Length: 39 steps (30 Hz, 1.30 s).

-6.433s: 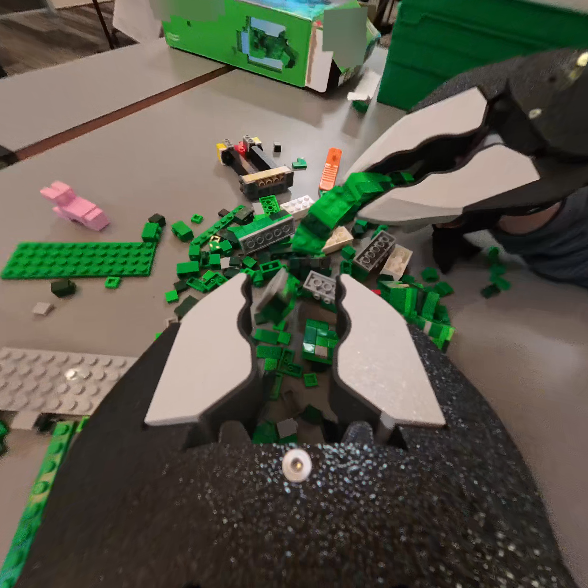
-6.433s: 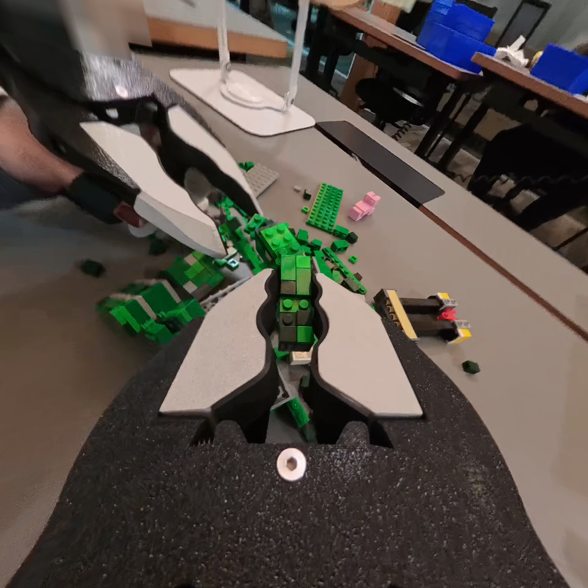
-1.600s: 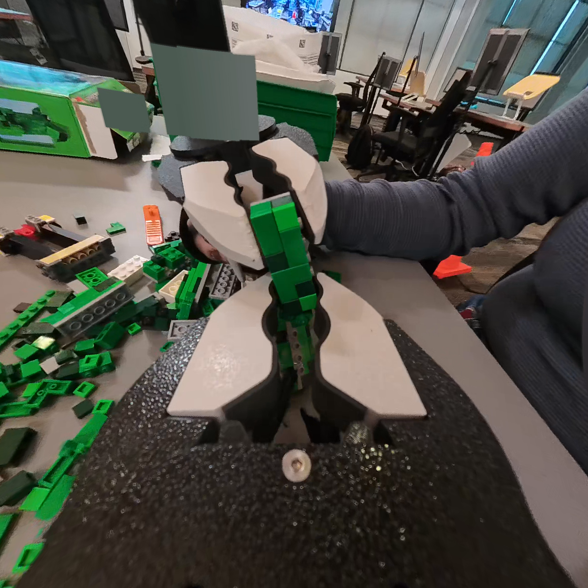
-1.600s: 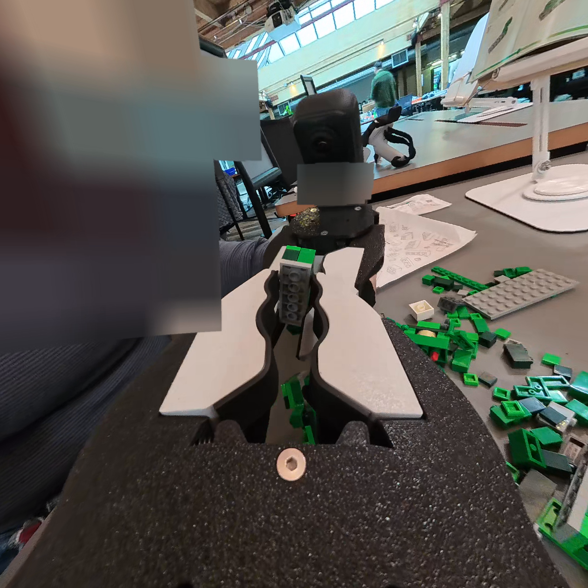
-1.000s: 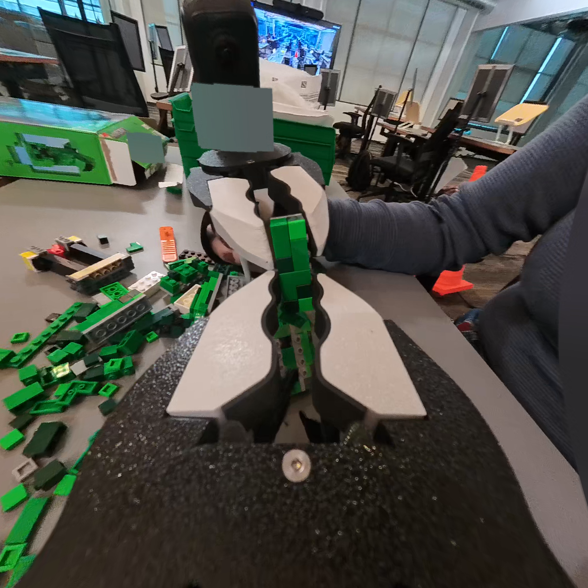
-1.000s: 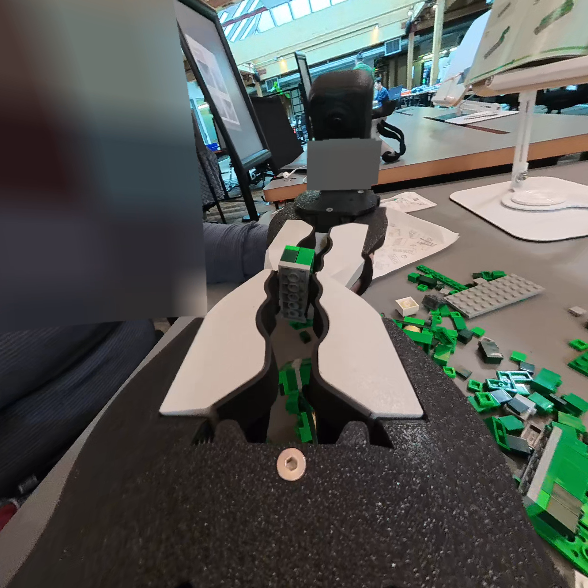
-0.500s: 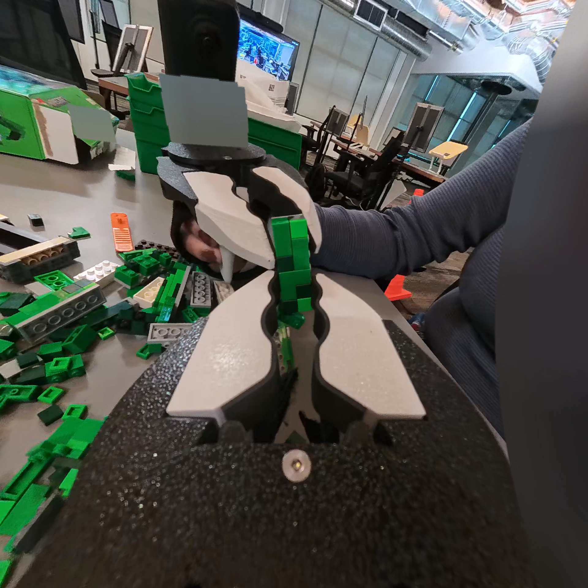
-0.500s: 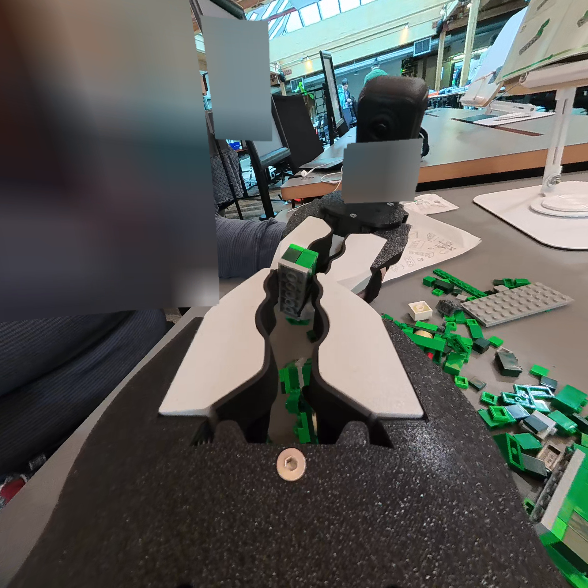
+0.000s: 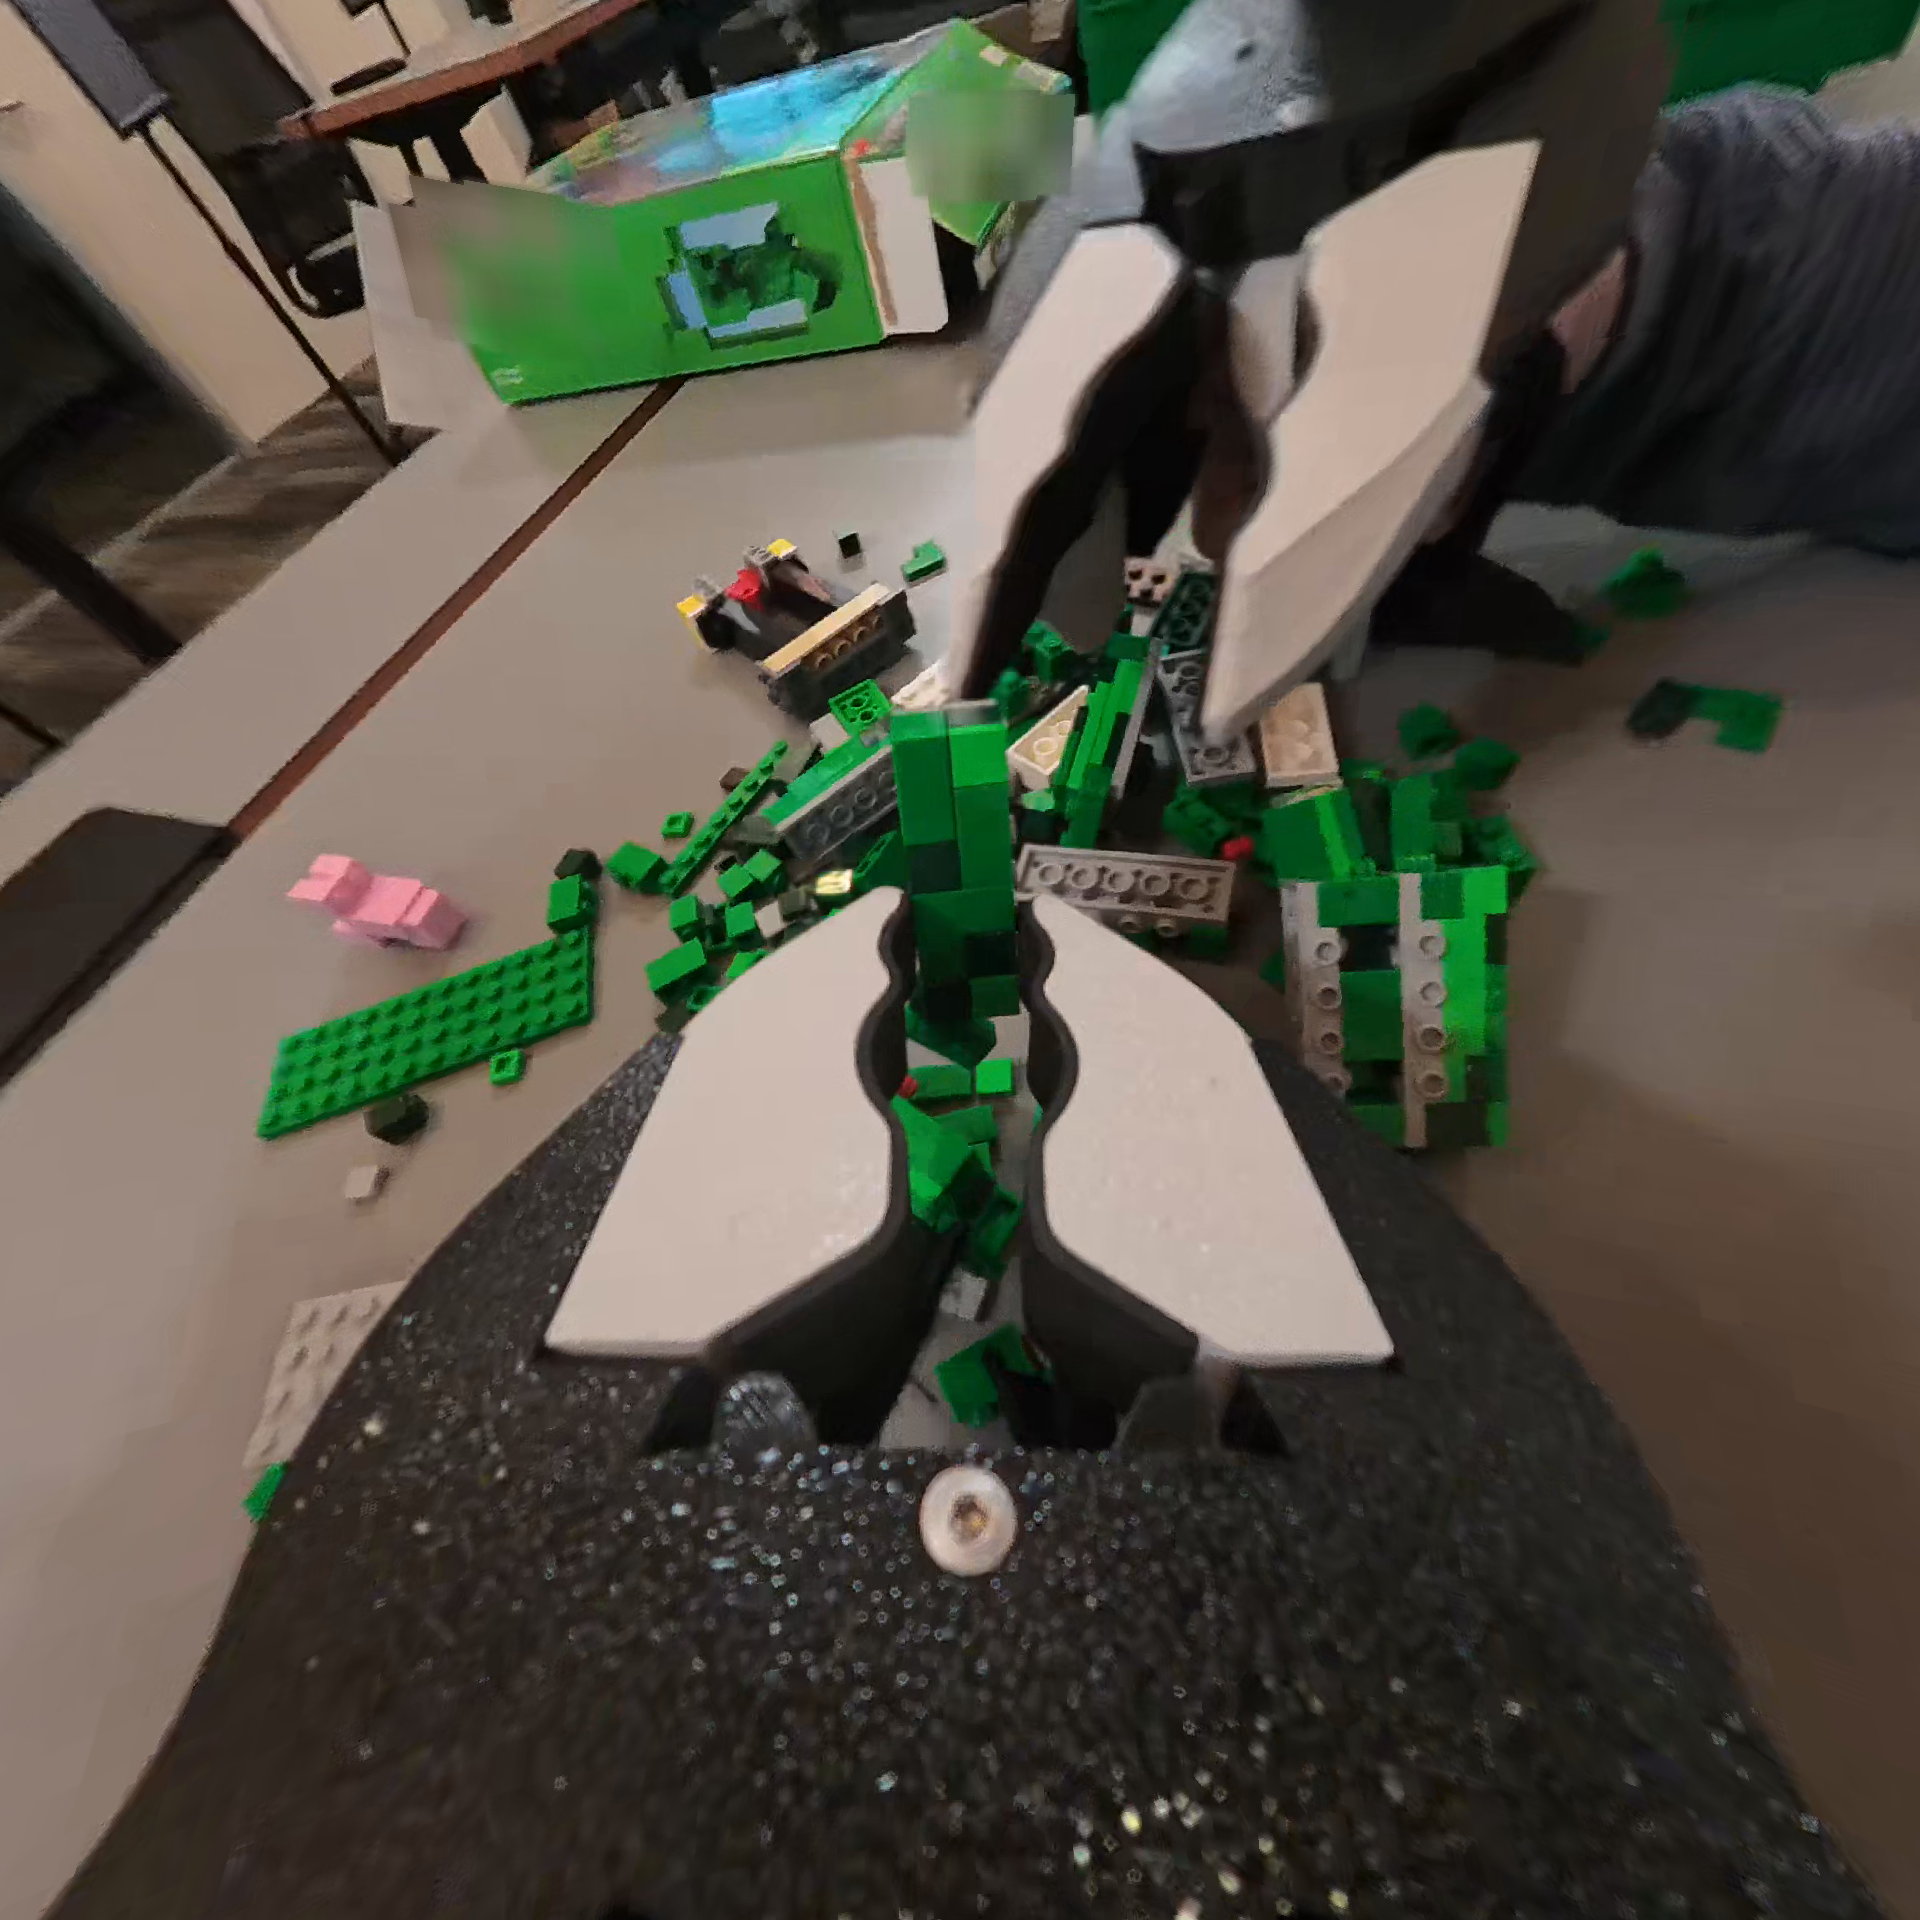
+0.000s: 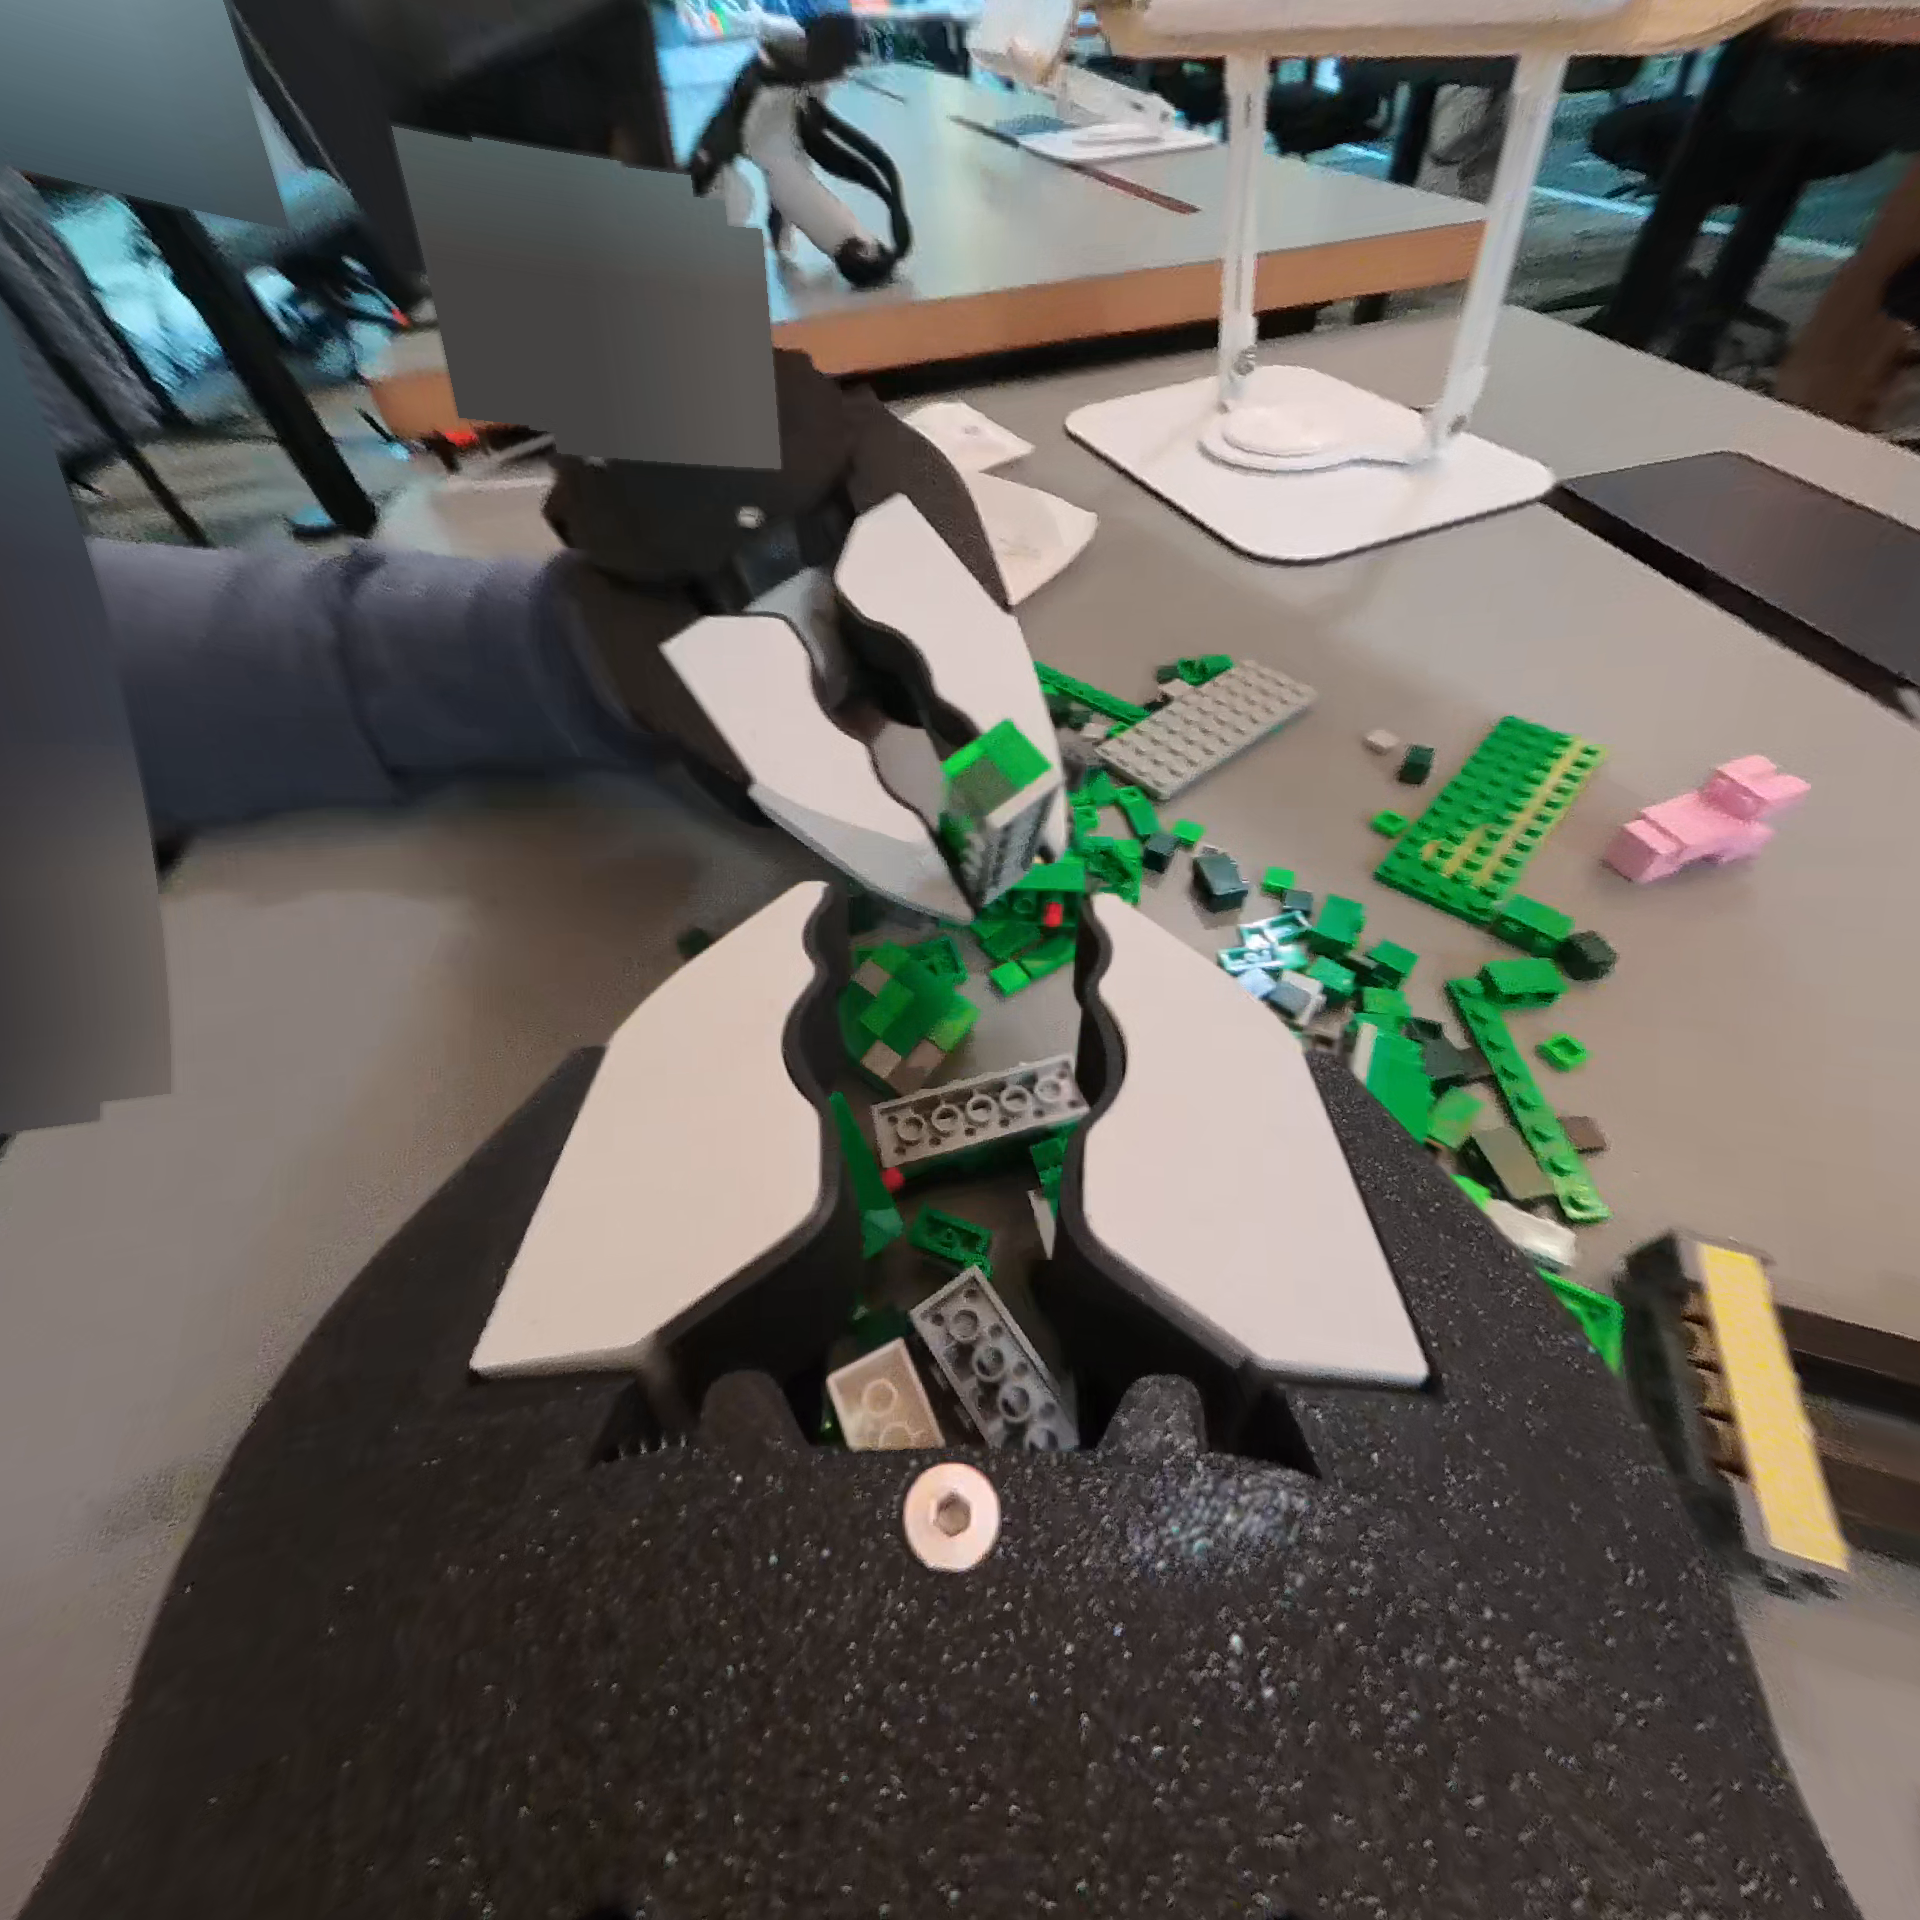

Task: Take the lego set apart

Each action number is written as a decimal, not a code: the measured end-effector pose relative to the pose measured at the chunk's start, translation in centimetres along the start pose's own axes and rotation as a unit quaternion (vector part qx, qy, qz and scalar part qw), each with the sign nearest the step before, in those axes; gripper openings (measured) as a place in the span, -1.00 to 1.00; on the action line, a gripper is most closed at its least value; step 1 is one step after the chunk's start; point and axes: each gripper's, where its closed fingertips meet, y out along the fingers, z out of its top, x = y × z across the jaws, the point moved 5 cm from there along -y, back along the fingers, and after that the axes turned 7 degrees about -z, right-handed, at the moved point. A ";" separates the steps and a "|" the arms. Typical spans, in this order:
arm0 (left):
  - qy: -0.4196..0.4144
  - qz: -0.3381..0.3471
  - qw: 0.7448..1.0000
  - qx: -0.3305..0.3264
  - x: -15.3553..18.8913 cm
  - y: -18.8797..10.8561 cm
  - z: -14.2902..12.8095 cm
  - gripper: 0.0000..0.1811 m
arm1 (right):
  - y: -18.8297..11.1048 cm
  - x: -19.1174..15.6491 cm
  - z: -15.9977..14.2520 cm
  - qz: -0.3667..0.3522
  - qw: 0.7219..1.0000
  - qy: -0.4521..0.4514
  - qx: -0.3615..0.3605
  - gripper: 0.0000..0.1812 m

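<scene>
Green brick column [image 9: 956, 831] stands clamped between the fingers of the left claw [image 9: 958, 935], held above a grey table [image 9: 520, 665] strewn with loose Lego pieces. In the right wrist view the same column [image 10: 997, 821] shows end-on in that claw [image 10: 977, 831], a grey underside facing the camera. The right claw [image 10: 951, 935] is spread wide and grips nothing; it hangs over the scattered pile, and from the left wrist view it appears blurred above the heap [image 9: 1101, 665]. Directly under its gap lie a grey studded brick [image 10: 977, 1122] and a green checkered chunk [image 10: 904, 1013]. A larger green and grey wall section [image 9: 1392, 997] rests on the table to the right of the left claw. Farther left sit a flat green baseplate [image 9: 436, 1029] and a small pink pig figure [image 9: 379, 904], well apart from the pile. A black and yellow assembly [image 9: 800, 623] lies beyond the heap, with the green set box [image 9: 675, 301] open behind it.
</scene>
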 end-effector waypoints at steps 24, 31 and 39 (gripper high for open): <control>0.084 0.128 0.988 0.037 -0.3 -0.8 2.0 -0.59 | 1.2 -0.5 1.1 -0.161 0.964 -0.213 0.009 -0.80; -0.185 -0.028 0.961 0.204 -1.7 -2.6 2.6 -0.52 | 0.5 -1.0 2.1 -0.195 0.934 -0.291 0.067 -0.81; -0.334 -0.223 0.866 0.299 -0.9 -2.6 3.4 -0.63 | 0.3 -2.5 3.1 -0.186 0.915 -0.332 0.130 -0.80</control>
